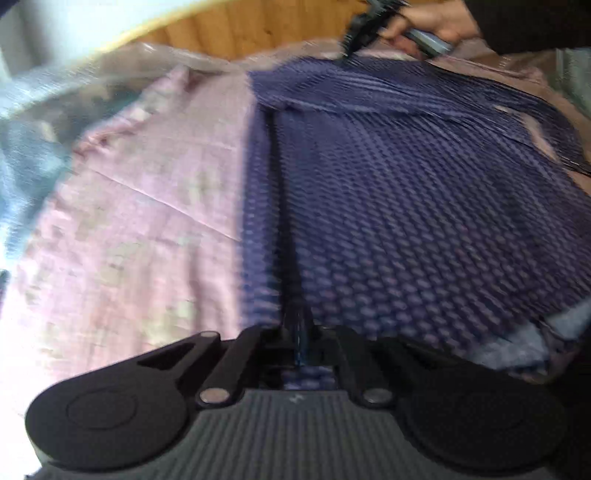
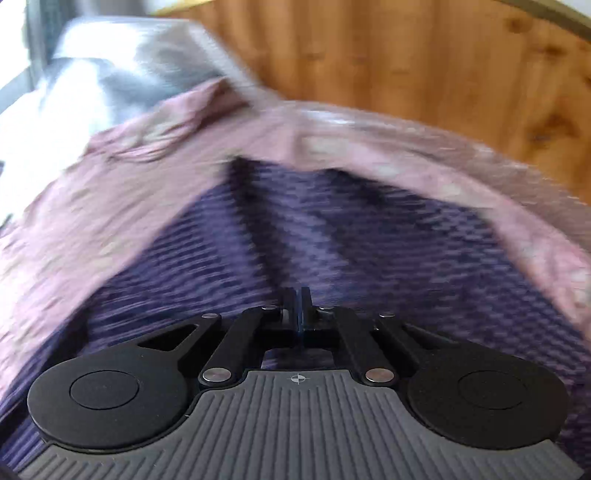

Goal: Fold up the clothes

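A dark purple, woven-patterned garment (image 1: 424,203) lies spread on a pink bedsheet (image 1: 147,221). My left gripper (image 1: 297,330) is shut, pinching the garment's near edge, and a taut dark crease runs away from its tips. At the garment's far edge, my right gripper (image 1: 347,55) is held by a person's hand (image 1: 436,22). In the right wrist view the right gripper (image 2: 300,295) is shut, its tips pressed into the purple garment (image 2: 332,240), and a ridge of cloth leads up from them. Both views are motion-blurred.
The pink sheet (image 2: 110,184) is rumpled around the garment. A wooden headboard (image 2: 406,66) stands behind the bed. Grey-blue bedding (image 1: 29,155) is bunched at the left, seen as a pale heap (image 2: 129,55) in the right wrist view.
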